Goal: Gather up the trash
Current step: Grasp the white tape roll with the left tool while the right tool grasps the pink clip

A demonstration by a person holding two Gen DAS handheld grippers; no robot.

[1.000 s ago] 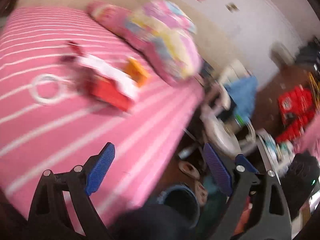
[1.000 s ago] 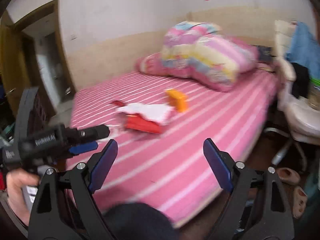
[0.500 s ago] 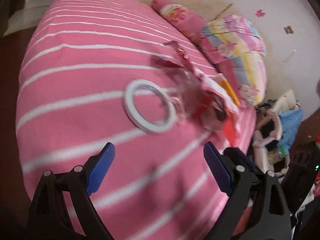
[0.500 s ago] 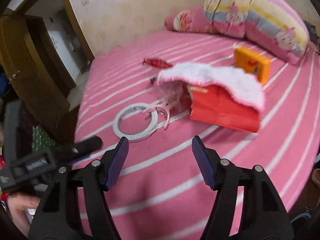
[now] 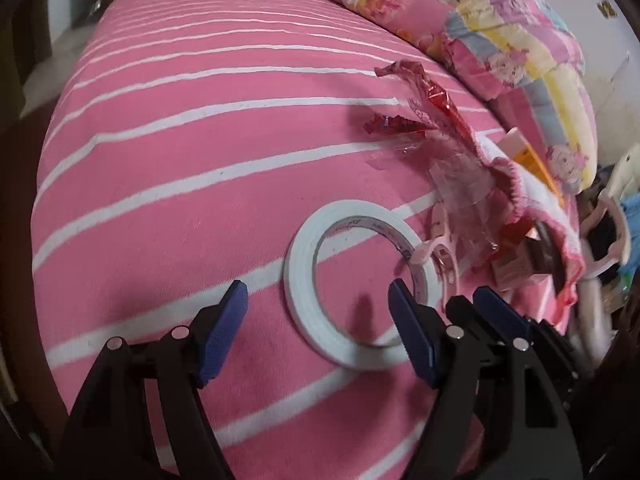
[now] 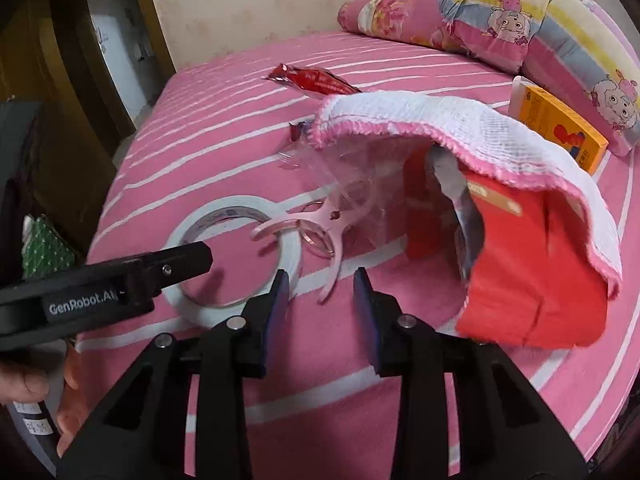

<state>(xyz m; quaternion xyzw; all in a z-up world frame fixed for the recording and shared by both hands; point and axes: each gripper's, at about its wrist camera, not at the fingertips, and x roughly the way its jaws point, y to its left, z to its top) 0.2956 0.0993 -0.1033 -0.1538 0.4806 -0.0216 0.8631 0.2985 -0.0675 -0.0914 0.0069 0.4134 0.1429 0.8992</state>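
A white tape roll (image 5: 298, 280) lies flat on the pink striped bed (image 5: 180, 160). My left gripper (image 5: 318, 332) hangs over its near rim, jaws closing, one pad outside the ring and one inside, neither pressing. A pink plastic looped piece (image 6: 320, 216) rests on the tape roll (image 6: 224, 204). Its thin leg reaches between the closing jaws of my right gripper (image 6: 322, 300), and the pads stay off it. A red wrapper (image 6: 316, 80), clear plastic film (image 6: 340, 164) and a red box (image 6: 540, 280) under a white towel (image 6: 460, 128) lie beyond.
An orange box (image 6: 560, 128) and pillows (image 6: 520, 20) sit at the back of the bed. The left gripper's black finger (image 6: 172, 264) crosses the right wrist view, with a hand (image 6: 24, 384) below it. A door (image 6: 112, 40) stands far left.
Both grippers have dropped towards the bed and closed in on the tape roll and the pink piece. Both pairs of jaws stand narrower than before, the right much more so.
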